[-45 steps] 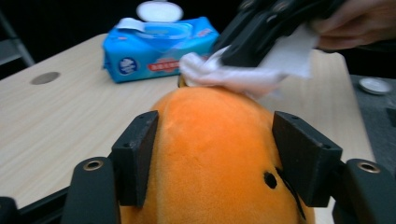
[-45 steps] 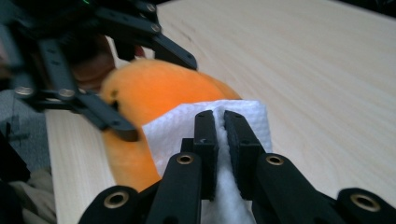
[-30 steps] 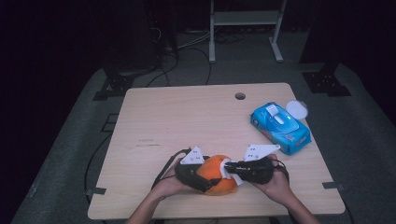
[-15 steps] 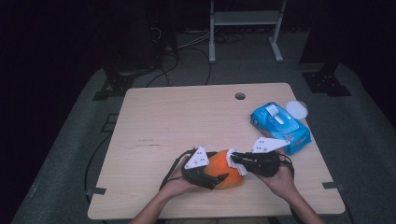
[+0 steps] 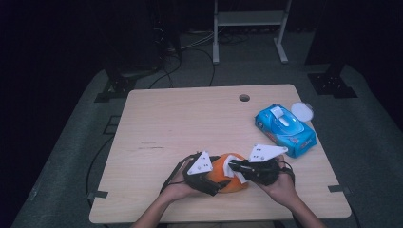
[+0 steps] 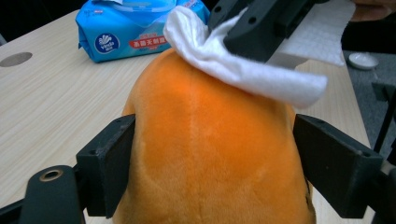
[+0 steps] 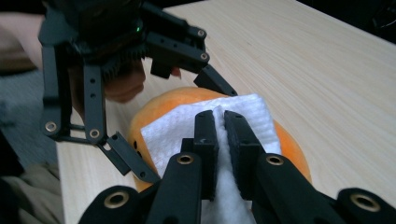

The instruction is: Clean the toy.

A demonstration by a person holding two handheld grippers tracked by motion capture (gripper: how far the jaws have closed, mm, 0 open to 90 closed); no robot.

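A: Table [image 5: 180, 118] first. Count?

B: One table, pale wood, one hole [image 5: 244, 98] near the far edge. One blue wipe pack [image 5: 285, 130] at the right, well apart from the work. One round white lid [image 5: 302, 112] just beside the pack, at the table's far right edge.

A: Toy next. Location?

B: One orange plush toy [image 5: 227, 172], near the front edge, between both grippers. Clamped at its sides by the left gripper [image 6: 224, 158], jaws spread wide around the body.

A: Wipe?

B: One white wipe [image 7: 219, 126], draped over the top of the toy and touching it. Pinched in the right gripper [image 7: 220, 135], jaws narrow, nearly together on a fold of the sheet.

A: Grippers counted?

B: Two, one per hand. Two grey plates, one on each.

A: Step in hand?

B: Judged as wiping the toy: held steady on the left, rubbed with the wipe on the right.

A: Next move?

B: Probably a stroke across the top and down the sides. Requires firm hold on the left to stop rolling, light downward pressure on the right, and the pinch kept tight enough to avoid dropping the sheet. Possibly a turn of the toy afterward to reach its underside.
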